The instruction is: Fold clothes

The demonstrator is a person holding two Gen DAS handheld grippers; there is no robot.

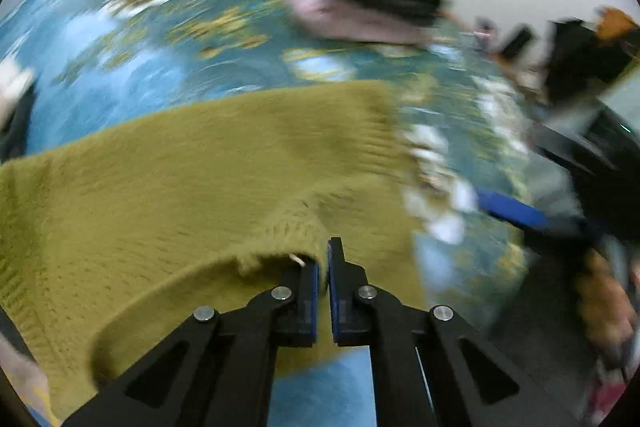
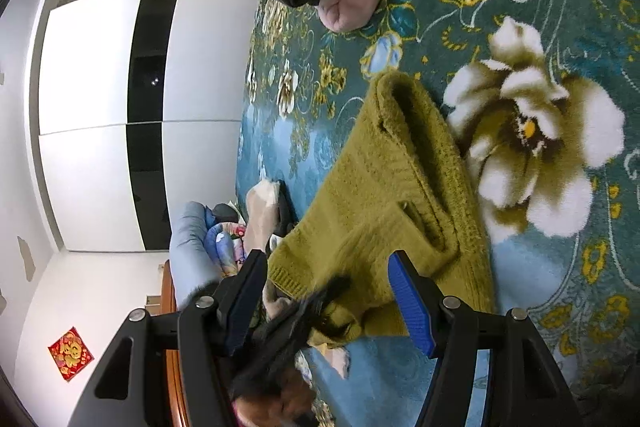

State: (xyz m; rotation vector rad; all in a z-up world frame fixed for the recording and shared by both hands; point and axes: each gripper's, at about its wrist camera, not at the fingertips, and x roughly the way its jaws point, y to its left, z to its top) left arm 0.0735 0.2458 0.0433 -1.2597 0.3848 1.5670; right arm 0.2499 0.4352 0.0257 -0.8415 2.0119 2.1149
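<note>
Our left claw (image 1: 323, 267), jaws closed, sits at the olive sweater's (image 1: 192, 187) collar edge; whether it pinches knit is unclear. Our right claw (image 2: 332, 303) stands open and empty, farther off, the sweater stretching away ahead of it.

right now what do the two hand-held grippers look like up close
Both match: the left hand-held gripper and right hand-held gripper are matte black, with angular linkage arms that have triangular cut-outs and round silver pivot pins. Each finger carries a blue ribbed pad. No cables, markings or sleeves show.
</note>
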